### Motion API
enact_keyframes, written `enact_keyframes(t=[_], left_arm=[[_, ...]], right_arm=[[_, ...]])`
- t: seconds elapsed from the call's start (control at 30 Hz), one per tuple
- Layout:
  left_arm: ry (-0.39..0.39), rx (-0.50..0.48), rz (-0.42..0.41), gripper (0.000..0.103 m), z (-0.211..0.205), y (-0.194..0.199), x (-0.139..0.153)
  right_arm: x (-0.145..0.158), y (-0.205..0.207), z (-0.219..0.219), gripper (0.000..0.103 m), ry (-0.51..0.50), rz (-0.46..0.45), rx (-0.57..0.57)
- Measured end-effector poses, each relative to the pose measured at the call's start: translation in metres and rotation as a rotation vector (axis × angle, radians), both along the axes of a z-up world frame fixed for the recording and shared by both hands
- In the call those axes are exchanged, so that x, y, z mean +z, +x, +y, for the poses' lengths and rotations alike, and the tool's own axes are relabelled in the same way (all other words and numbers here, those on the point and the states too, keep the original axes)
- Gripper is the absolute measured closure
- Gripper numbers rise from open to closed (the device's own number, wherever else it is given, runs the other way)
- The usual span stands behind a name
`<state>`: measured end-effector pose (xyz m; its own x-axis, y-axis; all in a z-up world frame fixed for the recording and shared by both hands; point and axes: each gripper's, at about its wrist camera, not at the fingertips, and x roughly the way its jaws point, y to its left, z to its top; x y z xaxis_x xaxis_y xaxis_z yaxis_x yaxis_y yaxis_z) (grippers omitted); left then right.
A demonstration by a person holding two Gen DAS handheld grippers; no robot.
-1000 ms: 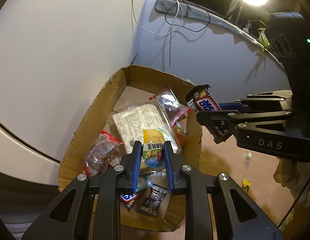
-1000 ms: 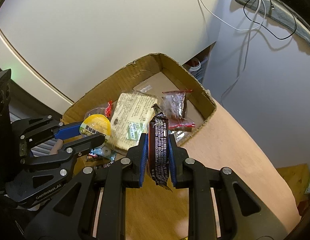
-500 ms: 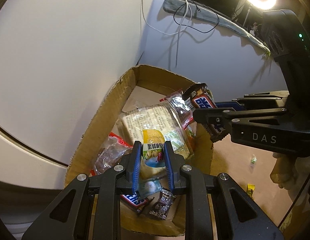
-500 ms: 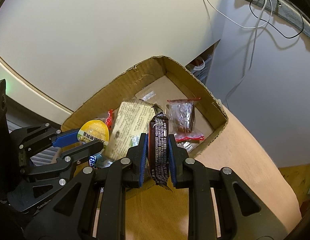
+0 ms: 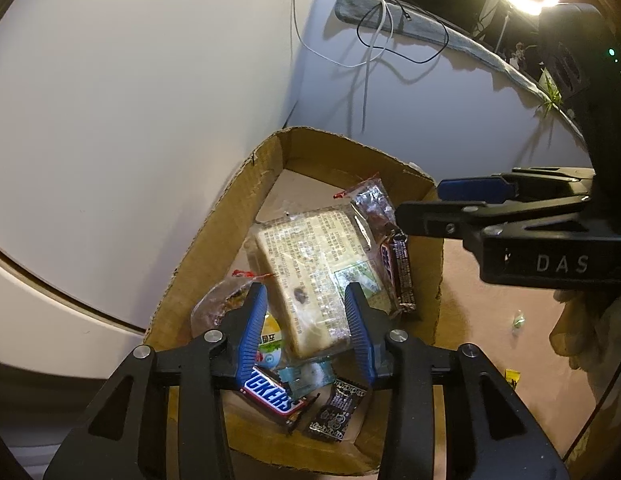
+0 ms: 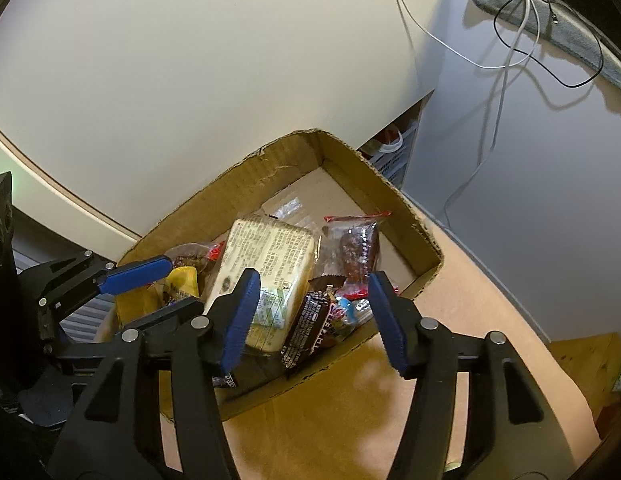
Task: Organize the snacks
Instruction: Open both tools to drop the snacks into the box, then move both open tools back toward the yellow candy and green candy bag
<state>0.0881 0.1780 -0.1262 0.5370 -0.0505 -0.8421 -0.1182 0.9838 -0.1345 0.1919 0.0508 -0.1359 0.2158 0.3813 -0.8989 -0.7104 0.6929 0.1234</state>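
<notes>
Looking down your left wrist camera first: your left gripper (image 5: 306, 328) has just been opening, fingers (image 5: 252, 328) spread, nothing pinched between them. The yellow jelly cup (image 5: 269, 340) lies in the cardboard box (image 5: 214, 248) right under the left finger, so I'd call that one delivered. Beside it sit the big pale bread pack (image 5: 314, 272), a Snickers bar (image 5: 270, 394) and a small dark wrapper (image 5: 337, 412) at the near end. The bread pack's long axis runs from the near wall toward the far corner. The dark chocolate bar (image 5: 398, 272) leans along the right wall, long axis roughly parallel to the bread pack. Out on the bench (image 5: 506, 344) I can still spot a couple of tiny wrapped bits, so you probably aren't finished.

Right wrist camera next: your right gripper (image 6: 310, 320) has also just been opening, fingers (image 6: 384, 316) wide apart and gripping nothing. The dark chocolate bar (image 6: 310, 328) is down in the box against the near wall, tilted, one end up toward the red-edged clear packet (image 6: 356, 248) and the other down at the cardboard edge. The left gripper (image 6: 150, 284) shows at the side with the yellow cup beneath its finger. Both drops look done; what's left, as far as I can judge, is collecting the strays.
</notes>
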Motion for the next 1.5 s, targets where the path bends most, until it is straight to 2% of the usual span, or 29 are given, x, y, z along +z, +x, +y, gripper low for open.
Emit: enact_keyframes(t=[0.37, 0.77, 1.07, 1.5], left_arm=[[-0.005, -0.013, -0.012, 0.064, -0.012, -0.005, 0.010], [-0.024, -0.115, -0.016, 0.064, -0.059, -0.008, 0.015], [-0.035, -0.230, 0.020, 0.064, -0.114, -0.018, 0.006], [-0.099, -0.397, 0.128, 0.064, -0.188, -0.037, -0.025]], right_arm=[[0.013, 0.000, -0.025, 0.044, -0.002, -0.019, -0.032], [0.020, -0.002, -0.120, 0.043, -0.027, -0.023, -0.154], [0.005, -0.012, -0.195, 0.043, -0.068, 0.011, -0.256], [-0.042, -0.032, -0.228, 0.043, -0.102, 0.096, -0.292]])
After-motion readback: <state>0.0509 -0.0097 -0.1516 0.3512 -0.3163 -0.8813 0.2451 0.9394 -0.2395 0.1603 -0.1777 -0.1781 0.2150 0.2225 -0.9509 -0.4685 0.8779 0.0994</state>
